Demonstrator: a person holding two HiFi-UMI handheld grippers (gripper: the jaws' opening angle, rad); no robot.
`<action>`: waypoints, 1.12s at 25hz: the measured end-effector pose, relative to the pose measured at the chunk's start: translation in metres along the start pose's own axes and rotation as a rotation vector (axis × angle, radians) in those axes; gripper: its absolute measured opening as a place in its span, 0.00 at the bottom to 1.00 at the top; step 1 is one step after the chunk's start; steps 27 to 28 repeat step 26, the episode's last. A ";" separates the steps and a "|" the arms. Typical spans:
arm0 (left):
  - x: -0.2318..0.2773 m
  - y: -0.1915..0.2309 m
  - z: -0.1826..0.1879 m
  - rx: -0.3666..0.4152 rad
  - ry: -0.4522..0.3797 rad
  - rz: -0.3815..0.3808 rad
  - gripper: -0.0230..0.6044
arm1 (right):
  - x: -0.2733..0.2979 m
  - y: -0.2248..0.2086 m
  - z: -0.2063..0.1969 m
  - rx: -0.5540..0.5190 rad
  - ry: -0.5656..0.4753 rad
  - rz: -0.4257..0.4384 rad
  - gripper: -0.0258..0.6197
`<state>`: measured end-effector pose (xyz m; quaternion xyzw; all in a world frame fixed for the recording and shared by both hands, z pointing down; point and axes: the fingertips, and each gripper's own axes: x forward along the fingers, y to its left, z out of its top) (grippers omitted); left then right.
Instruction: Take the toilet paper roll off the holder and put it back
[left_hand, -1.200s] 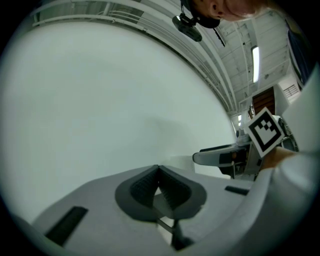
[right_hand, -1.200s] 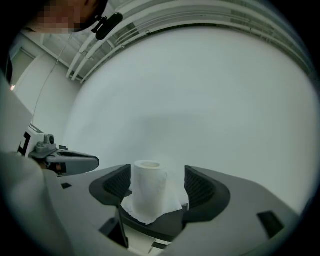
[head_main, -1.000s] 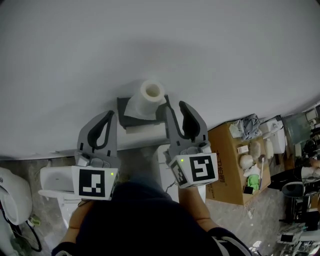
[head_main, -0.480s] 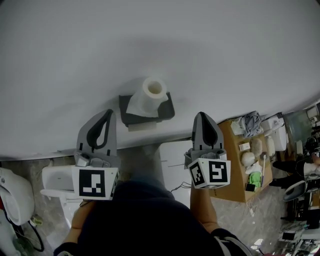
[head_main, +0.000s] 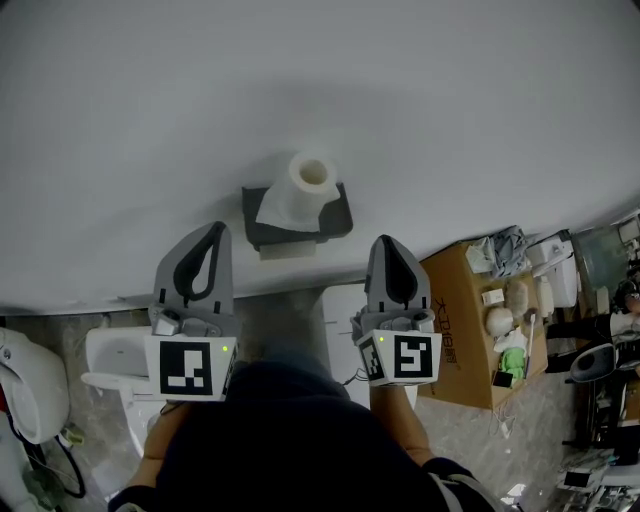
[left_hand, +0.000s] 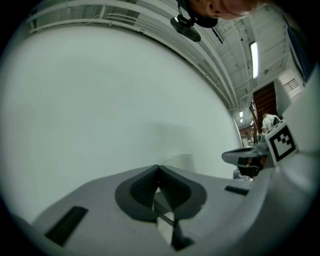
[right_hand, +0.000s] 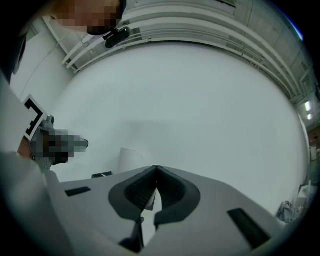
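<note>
Right gripper (head_main: 390, 240) is closed tip to tip with nothing in it, and the left gripper (head_main: 213, 228) beside it is the same. In each gripper view I see the ribbed dark pads (right_hand: 139, 192) meeting at the point, with only a thin slit of light behind them. Both tools point roughly level at the wall (head_main: 300, 70), well apart from each other.

What matters for the reach is that the roll (head_main: 300, 190) lies ahead of the two tools and between them, and neither touches it. In my right gripper view it stands just left of the closed tips. In the left gripper view there is a pale block to the right of the tips that I take to be the same roll, though it is faint against the wall. By the head view neither hand is clearly nearer. The roll's axis is upright, open core facing up, so I judge a grasp must come from the side, across its round body, once the jaws are opened wide.

It stands on the holder (head_main: 338, 215), a dark, matt, tray-like shelf fixed to the wall. The paper looks soft and white, likely to dent under a hard squeeze; the wall is plain, smooth and pale, giving little contrast
</note>
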<state>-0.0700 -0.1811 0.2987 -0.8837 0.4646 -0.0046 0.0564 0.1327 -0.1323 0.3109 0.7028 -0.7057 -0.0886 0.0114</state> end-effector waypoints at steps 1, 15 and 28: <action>-0.001 0.001 0.000 0.001 0.001 0.004 0.04 | 0.001 0.003 0.002 -0.003 -0.002 0.005 0.06; -0.008 -0.001 0.003 0.018 -0.010 0.007 0.04 | -0.001 0.012 0.010 0.010 -0.015 0.046 0.06; -0.007 -0.003 0.006 0.010 -0.018 0.002 0.04 | 0.002 0.016 0.015 -0.013 -0.011 0.061 0.06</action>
